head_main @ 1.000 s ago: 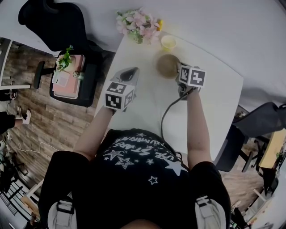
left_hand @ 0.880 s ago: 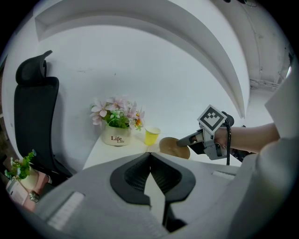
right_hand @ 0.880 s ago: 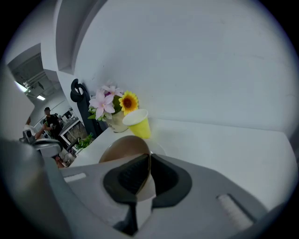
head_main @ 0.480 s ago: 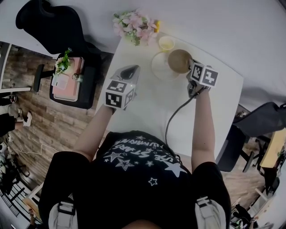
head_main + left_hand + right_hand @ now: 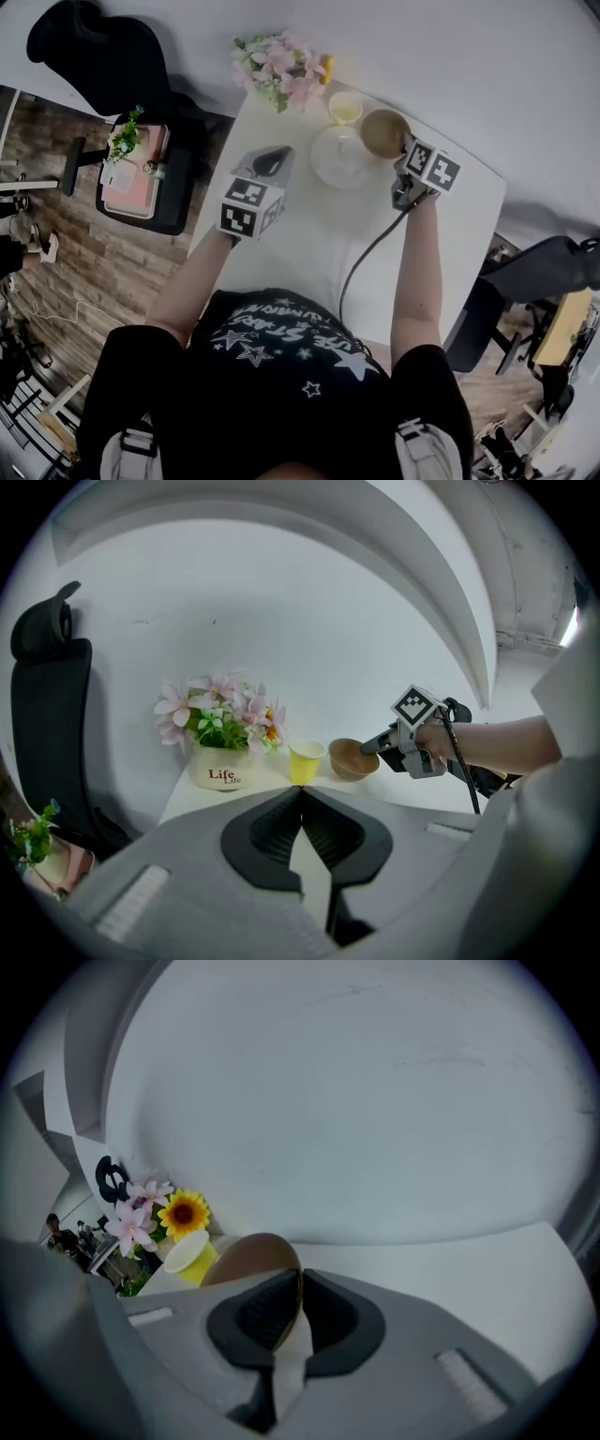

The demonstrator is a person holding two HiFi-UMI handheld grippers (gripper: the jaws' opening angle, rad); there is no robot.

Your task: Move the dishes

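Tabletop (image 5: 309,234) white; right tongs (image 5: 298,1309) pinch round brown bowl (image 5: 382,131), seemingly tilted.

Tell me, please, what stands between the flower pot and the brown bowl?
The yellow cup stands between the flower pot and the brown bowl, which the right gripper grips by its rim. The left gripper view shows this most clearly.

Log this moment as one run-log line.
left gripper: shut, empty, over table | right gripper: shut on brown bowl rim | bowl: beside white plate, near yellow cup | plate: on table
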